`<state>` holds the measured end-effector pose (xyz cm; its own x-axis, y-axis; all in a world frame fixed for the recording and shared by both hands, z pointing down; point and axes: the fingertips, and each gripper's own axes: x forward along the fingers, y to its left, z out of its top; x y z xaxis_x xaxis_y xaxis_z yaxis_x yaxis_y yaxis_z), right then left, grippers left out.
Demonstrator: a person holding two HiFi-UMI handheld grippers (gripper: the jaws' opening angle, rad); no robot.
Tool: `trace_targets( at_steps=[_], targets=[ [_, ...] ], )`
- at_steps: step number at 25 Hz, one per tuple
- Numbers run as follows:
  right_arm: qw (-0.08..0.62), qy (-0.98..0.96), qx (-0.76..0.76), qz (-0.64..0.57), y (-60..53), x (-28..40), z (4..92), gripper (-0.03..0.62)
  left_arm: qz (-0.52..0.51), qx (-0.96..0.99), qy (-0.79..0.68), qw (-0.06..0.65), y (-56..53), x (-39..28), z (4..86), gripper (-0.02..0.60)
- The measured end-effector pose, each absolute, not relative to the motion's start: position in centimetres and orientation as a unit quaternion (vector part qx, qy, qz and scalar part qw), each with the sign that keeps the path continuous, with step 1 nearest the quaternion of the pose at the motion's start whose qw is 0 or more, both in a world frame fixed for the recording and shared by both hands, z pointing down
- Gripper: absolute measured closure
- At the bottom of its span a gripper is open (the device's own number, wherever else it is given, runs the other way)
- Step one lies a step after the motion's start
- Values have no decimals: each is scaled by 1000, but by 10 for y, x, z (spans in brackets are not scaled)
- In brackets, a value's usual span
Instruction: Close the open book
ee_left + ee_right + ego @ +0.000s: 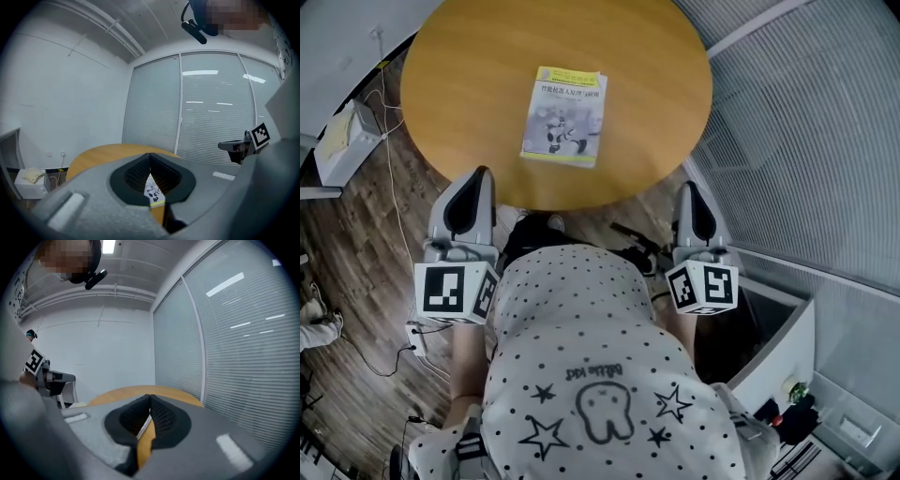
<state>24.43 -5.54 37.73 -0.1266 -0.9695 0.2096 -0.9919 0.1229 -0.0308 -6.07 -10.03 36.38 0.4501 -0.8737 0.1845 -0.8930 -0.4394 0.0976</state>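
Looking steeply down on one round table (469,84) of smooth, honey-coloured wood, filling the upper part of the head view. Finding one book (564,116) lying flat and closed on it, upper middle of the frame: rectangular, glossy pale cover facing up, a yellow-green band along the top edge, a small printed robot figure in the middle. Catching the same book (153,190) in the left gripper view as a thin sliver of cover through the notch under the pads, low centre, in front of the curved rim of the table (98,154).

Holding the left gripper (478,176) just below the table's near rim at centre left, and the right gripper (691,190) beside the rim at centre right, both well apart from the book. Showing matte grey moulded shells and black pads with a fine waffle texture. Keeping the pads of the left gripper (150,155) pressed together along one thin seam, gripping nothing. Closing the pads of the right gripper (150,397) tip to tip likewise, empty, against the orange wood of the table (140,391).

Counting one table, one book, two grippers. Counting also two cubes of white faces and black squares: one marker cube (455,292) at lower left, another marker cube (703,286) at right. Noting one white box (342,141) on the dark plank floor (366,244) at upper left, finely ribbed blinds (806,141) down the right side, and one white shirt (581,375) with black dots and outlined stars filling the bottom centre.
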Motion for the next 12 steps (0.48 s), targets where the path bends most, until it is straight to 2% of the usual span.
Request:
trace_targets(
  at_steps=[12],
  targets=[
    [83,-767,632,77,-61,220,380,591,99,854,-503,91,-105,-44,381,572]
  ],
)
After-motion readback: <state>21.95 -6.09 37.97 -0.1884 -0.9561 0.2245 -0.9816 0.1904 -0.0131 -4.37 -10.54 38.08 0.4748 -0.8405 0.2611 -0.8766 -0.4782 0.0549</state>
